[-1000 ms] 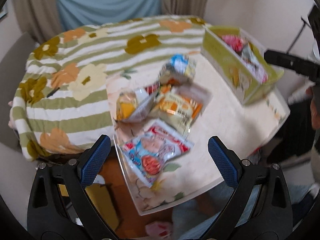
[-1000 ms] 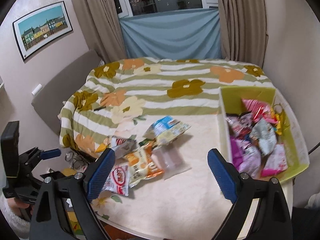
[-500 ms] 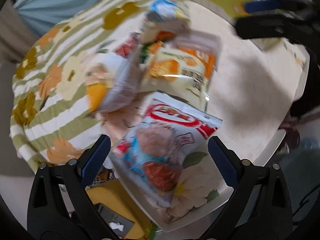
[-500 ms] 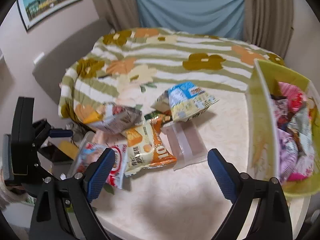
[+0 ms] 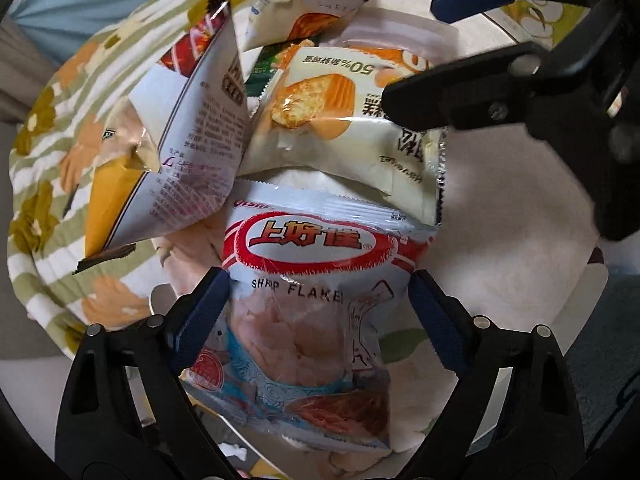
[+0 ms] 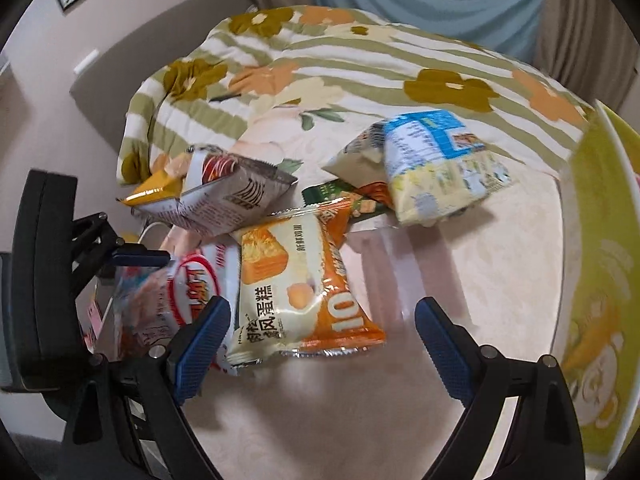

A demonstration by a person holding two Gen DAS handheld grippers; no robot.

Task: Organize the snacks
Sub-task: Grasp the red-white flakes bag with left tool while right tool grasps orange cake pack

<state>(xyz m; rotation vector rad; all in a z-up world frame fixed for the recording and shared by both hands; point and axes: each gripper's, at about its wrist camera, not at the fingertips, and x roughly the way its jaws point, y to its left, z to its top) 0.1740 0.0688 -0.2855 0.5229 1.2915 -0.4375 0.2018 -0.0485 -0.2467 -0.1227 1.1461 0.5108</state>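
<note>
A pile of snack bags lies on the table. My left gripper [image 5: 318, 312] is open with its blue pads on either side of a red-and-white shrimp flakes bag [image 5: 316, 304], which also shows in the right wrist view [image 6: 176, 300]. My right gripper [image 6: 322, 332] is open just above an orange-and-cream cake bag [image 6: 296, 280], seen from the left too [image 5: 340, 120]. A white-and-yellow bag [image 6: 216, 196] and a blue-and-cream bag [image 6: 432, 168] lie behind. The right gripper reaches in at the upper right of the left wrist view [image 5: 420, 56].
A yellow-green box [image 6: 600, 280] stands at the table's right side. A green-striped floral blanket [image 6: 360, 64] covers a bed behind the table. The table edge [image 5: 560, 320] is close under the left gripper. A clear plastic packet [image 6: 400, 248] lies among the bags.
Both grippers have moved down and in toward the snack pile. The left one now straddles the shrimp flakes bag; the right one has come over the cake bag.
</note>
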